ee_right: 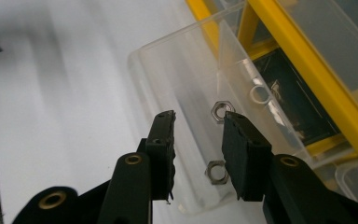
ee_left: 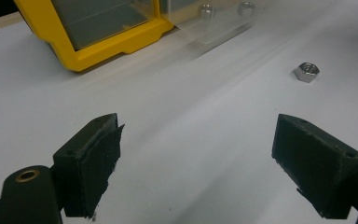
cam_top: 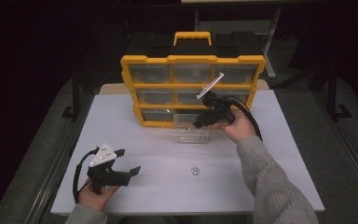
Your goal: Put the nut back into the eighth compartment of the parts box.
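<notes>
Clear plastic drawer [ee_right: 177,79] sits under the slightly parted right gripper [ee_right: 198,123]; left gripper [ee_left: 196,154] gapes wide above white table [cam_top: 158,186].

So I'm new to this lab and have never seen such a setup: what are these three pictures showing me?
A person holds a hand tool with a two-jaw claw in each hand. The high view looks down on a white table. The other two come from cameras riding on each tool, looking along its jaws. On the table stands a yellow organizer of clear drawers, with one clear drawer pulled out in front. A loose nut lies on the table. The left claw is wide open and empty. The right claw hangs over the drawer, jaws apart, near two nuts inside; it holds nothing.
</notes>
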